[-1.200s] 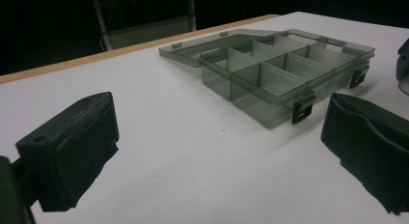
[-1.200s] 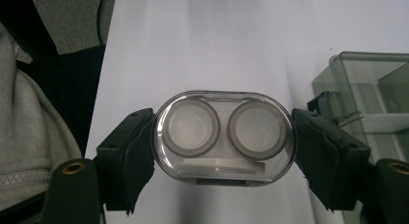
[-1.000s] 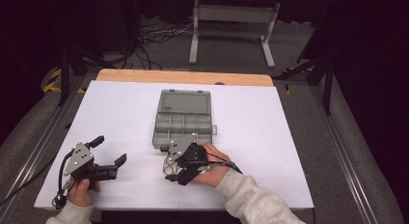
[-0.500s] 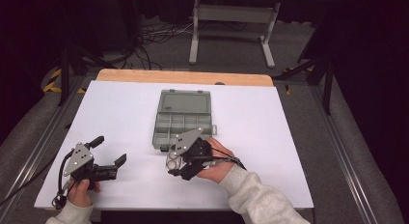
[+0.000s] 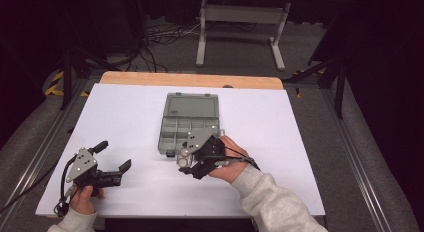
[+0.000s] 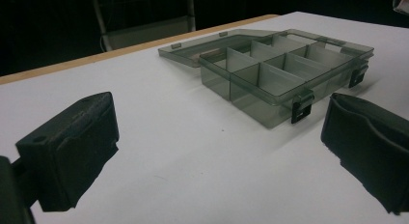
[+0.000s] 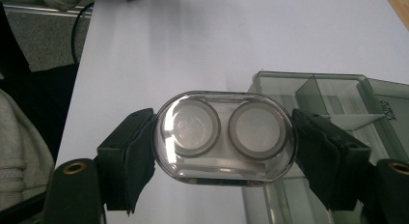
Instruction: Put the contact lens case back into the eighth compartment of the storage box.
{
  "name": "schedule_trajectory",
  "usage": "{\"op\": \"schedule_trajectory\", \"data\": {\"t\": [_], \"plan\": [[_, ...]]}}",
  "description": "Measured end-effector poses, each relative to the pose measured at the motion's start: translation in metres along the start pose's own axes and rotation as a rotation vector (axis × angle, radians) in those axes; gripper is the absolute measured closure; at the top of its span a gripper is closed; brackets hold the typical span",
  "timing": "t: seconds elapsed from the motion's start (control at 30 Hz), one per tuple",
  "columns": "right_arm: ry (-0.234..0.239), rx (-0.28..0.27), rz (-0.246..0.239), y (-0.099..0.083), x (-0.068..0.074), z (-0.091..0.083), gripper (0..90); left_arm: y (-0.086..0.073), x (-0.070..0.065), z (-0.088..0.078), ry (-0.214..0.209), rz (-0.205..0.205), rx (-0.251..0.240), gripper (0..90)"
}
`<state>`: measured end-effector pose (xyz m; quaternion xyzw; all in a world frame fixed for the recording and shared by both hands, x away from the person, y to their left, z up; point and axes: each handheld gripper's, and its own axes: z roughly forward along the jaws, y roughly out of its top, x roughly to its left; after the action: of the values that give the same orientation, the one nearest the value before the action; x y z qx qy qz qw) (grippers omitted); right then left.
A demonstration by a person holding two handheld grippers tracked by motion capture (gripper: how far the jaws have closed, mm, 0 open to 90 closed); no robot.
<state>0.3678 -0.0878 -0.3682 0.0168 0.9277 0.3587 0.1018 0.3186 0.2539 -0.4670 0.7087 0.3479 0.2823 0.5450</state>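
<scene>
A clear oval case [image 7: 224, 137] with two round caps inside is pinched at its ends by my right gripper [image 7: 224, 149], which is shut on it. In the high view that gripper [image 5: 184, 159] hovers at the near edge of an open grey compartment box [image 5: 192, 123], holding the oval case [image 5: 185, 161] above the table. The box [image 7: 337, 98] lies just beyond the case, its lid [image 5: 192, 104] folded back flat. My left gripper [image 5: 114, 155] rests at the front left, open and holding nothing. From the left gripper view [image 6: 217, 151] the box [image 6: 279, 74] stands ahead and to the right.
A white table [image 5: 300, 142] with a wooden far edge [image 5: 190, 79] carries everything. Metal rails [image 5: 360, 182] run along both sides. A metal stand [image 5: 240, 22] and cables [image 5: 160, 34] sit on the floor beyond. A grey sleeve [image 5: 270, 202] comes in from the bottom.
My right gripper has risen a little with the oval case and drifted toward the box's near edge. The left gripper has stayed put.
</scene>
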Motion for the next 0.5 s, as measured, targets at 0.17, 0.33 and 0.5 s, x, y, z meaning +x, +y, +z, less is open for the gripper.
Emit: {"op": "schedule_trajectory", "data": {"t": [0.17, 0.33, 0.5], "plan": [[-0.014, 0.001, 0.009, -0.001, -0.006, -0.005, 26.5, 0.0, 0.0, 0.0, -0.001, 0.0, 0.0, 0.4], [-0.032, 0.007, 0.014, -0.003, -0.012, -0.008, 26.5, 0.0, 0.0, 0.0, -0.002, -0.002, -0.001, 0.4], [-0.045, 0.014, 0.018, -0.004, -0.017, -0.012, 26.5, 0.0, 0.0, 0.0, -0.002, -0.002, 0.0, 0.4]]}}
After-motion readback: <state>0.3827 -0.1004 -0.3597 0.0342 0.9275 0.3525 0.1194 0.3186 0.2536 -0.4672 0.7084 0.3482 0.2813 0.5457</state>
